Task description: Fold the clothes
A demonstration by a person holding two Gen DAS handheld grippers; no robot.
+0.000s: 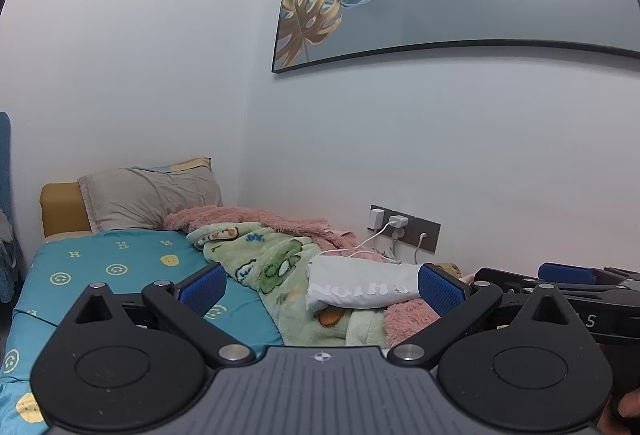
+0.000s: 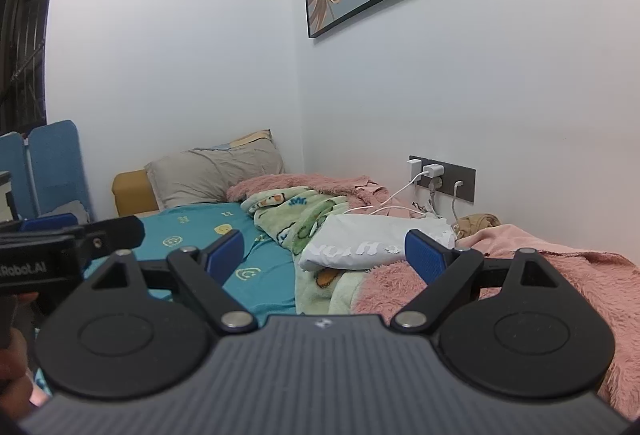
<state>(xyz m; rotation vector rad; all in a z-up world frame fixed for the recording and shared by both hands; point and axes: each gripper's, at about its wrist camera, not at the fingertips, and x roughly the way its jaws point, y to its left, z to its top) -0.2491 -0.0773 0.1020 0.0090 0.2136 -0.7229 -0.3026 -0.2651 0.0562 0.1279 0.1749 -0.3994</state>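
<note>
A folded pale grey garment (image 1: pixel 360 285) with white lettering lies on the green cartoon blanket (image 1: pixel 276 267) and pink fleece on the bed; in the right wrist view the garment (image 2: pixel 372 243) sits straight ahead. My left gripper (image 1: pixel 322 289) is open and held back from the bed, nothing between its blue pads (image 1: pixel 204 287). My right gripper (image 2: pixel 326 255) is also open and empty, short of the garment. The right gripper (image 1: pixel 560 281) shows at the right edge of the left wrist view, and the left gripper (image 2: pixel 60 235) at the left edge of the right wrist view.
The bed has a teal smiley sheet (image 1: pixel 120 267), a grey pillow (image 1: pixel 148 199) by a yellow headboard and a pink fleece blanket (image 2: pixel 520 275) on the right. White charger cables (image 2: pixel 392 205) run from a wall socket panel (image 2: pixel 444 177) over the bedding. A hand (image 2: pixel 16 375) holds the left gripper.
</note>
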